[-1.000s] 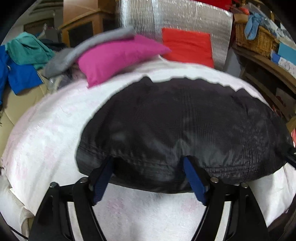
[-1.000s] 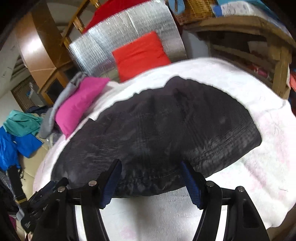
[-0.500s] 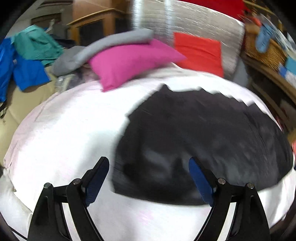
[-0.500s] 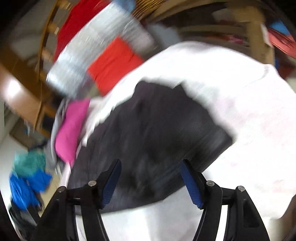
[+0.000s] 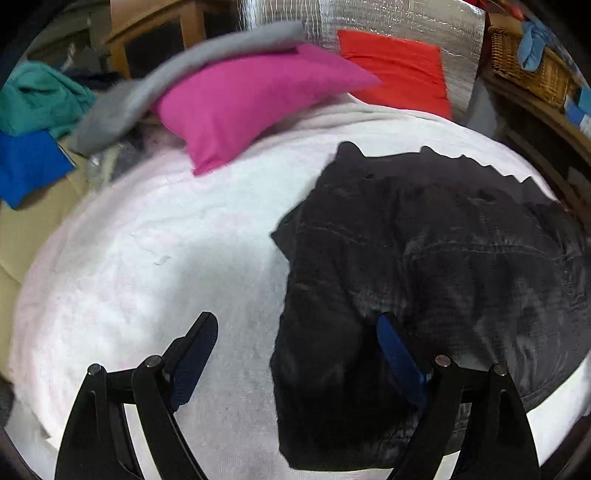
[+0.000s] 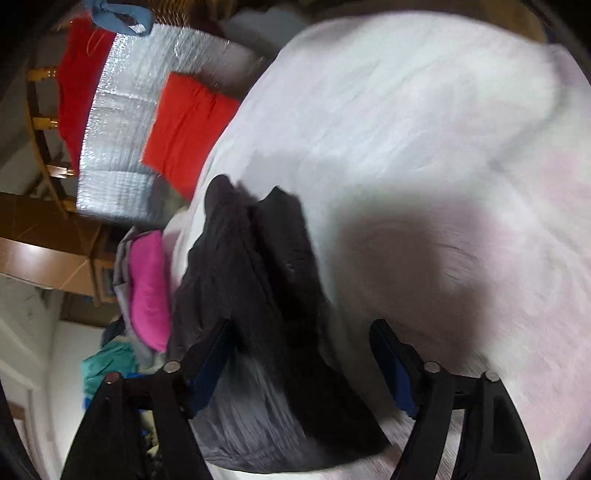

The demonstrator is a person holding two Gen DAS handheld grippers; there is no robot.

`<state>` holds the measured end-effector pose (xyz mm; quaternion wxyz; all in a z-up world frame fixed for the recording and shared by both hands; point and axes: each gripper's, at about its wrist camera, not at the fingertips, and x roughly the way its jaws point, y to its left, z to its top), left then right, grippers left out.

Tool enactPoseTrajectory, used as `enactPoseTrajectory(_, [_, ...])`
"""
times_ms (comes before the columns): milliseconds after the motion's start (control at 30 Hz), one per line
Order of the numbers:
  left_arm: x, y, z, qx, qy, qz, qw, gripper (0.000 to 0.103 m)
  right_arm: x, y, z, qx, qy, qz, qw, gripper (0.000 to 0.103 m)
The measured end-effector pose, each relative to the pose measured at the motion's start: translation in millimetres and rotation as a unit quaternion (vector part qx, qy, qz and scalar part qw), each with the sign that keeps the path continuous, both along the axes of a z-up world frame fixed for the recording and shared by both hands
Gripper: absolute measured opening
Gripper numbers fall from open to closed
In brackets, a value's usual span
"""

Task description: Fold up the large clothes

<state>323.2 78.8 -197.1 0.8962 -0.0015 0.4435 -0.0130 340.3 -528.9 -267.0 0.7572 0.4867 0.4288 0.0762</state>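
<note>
A black quilted garment lies folded on the white bed cover, right of centre in the left wrist view. My left gripper hovers open over its left edge, one pad over the cover and one over the cloth, gripping nothing. In the tilted, blurred right wrist view the same garment runs from the middle toward the lower left. My right gripper straddles its near-right edge with jaws opening; the pads do not press on the cloth.
A pink pillow, a grey cloth and a red cushion lie at the head of the bed before a silver panel. Teal and blue clothes are piled left. A wicker basket sits on wooden shelves, right.
Both grippers have come away from the garment's near hem. The left one slid left to its left edge. The right one swung right, rolled and tilted, its jaws spreading wider.
</note>
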Motion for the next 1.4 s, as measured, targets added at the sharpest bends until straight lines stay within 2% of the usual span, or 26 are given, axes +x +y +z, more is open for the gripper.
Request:
enactPoseTrajectory(67, [6.8,10.7,-5.3,-0.049,0.020,-0.002,0.9986,0.088,8.1,1.9,-2.4,0.006,-0.005,0.015,1.000,0.085])
enactPoseTrajectory(133, [13.3,23.1,-11.1,-0.106,0.039,0.003,0.9936,0.088,16.3,7.9,-3.6,0.018,-0.012,0.035,0.999,0.085])
enactPoseTrajectory(200, [16.9,28.5,-15.7,-0.143,0.054,0.005,0.9882,0.088,20.5,23.8,-3.9,0.019,-0.018,0.060,0.998,0.085])
enactPoseTrajectory(300, [20.6,25.5,-21.6,-0.175,0.067,-0.008,0.9822,0.088,31.7,40.5,-3.3,0.004,-0.023,0.078,0.997,0.085])
enactPoseTrajectory(333, [21.0,23.6,-23.4,-0.188,0.073,-0.016,0.9793,0.089,33.3,45.2,-1.8,-0.010,-0.025,0.075,0.997,0.085])
enactPoseTrajectory(400, [25.1,19.0,-30.6,-0.235,0.099,-0.037,0.9662,0.089,33.2,49.6,0.7,-0.022,-0.029,0.073,0.997,0.085])
enactPoseTrajectory(500, [26.2,15.5,-32.2,-0.260,0.101,-0.044,0.9594,0.089,33.7,52.5,-2.9,-0.003,-0.022,0.077,0.997,0.050])
enactPoseTrajectory(567, [25.8,9.5,-33.7,-0.283,0.102,-0.057,0.9521,0.089,32.6,55.6,-2.5,-0.015,-0.022,0.070,0.997,0.047])
enactPoseTrajectory(600, [25.3,6.6,-33.9,-0.285,0.101,-0.057,0.9515,0.088,31.7,56.4,-0.3,-0.021,-0.024,0.068,0.997,0.045])
enactPoseTrajectory(700, [26.6,2.1,-30.0,-0.288,0.085,-0.050,0.9525,0.058,30.4,61.2,7.2,-0.031,-0.030,0.062,0.997,0.037])
enactPoseTrajectory(833, [26.6,8.7,-26.6,-0.308,0.075,-0.028,0.9481,0.033,26.2,70.5,25.8,-0.049,-0.047,0.054,0.996,0.032])
enactPoseTrajectory(900, [26.4,10.8,-20.7,-0.314,0.064,-0.030,0.9469,0.029,19.5,70.5,34.6,-0.054,-0.060,0.052,0.995,0.031])
enactPoseTrajectory(1000, [18.9,8.9,-9.4,-0.308,0.048,-0.043,0.9491,0.027,7.2,68.7,46.9,-0.046,-0.079,0.046,0.995,0.030])
enactPoseTrajectory(1100, [13.1,11.6,0.7,-0.317,0.044,-0.045,0.9462,0.027,-6.8,69.7,54.4,-0.043,-0.087,0.046,0.994,0.030])
enactPoseTrajectory(1233, [6.9,17.6,-2.3,-0.300,0.056,-0.037,0.9515,0.027,-17.0,72.6,43.0,-0.042,-0.063,0.050,0.996,0.030])
enactPoseTrajectory(1267, [8.7,18.4,-6.9,-0.291,0.069,-0.031,0.9537,0.030,-15.3,71.9,31.9,-0.047,-0.032,0.049,0.997,0.030])
enactPoseTrajectory(1300, [11.6,15.9,-12.1,-0.274,0.089,-0.026,0.9572,0.040,-12.4,71.0,22.7,-0.056,-0.008,0.047,0.997,0.032])
enactPoseTrajectory(1333, [16.5,14.9,-22.6,-0.260,0.114,-0.013,0.9587,0.050,-10.2,69.1,16.0,-0.056,0.007,0.045,0.997,0.041])
enactPoseTrajectory(1400, [19.1,17.9,-25.7,-0.273,0.123,0.005,0.9542,0.053,-6.7,61.5,2.7,-0.024,0.032,0.038,0.998,0.053])
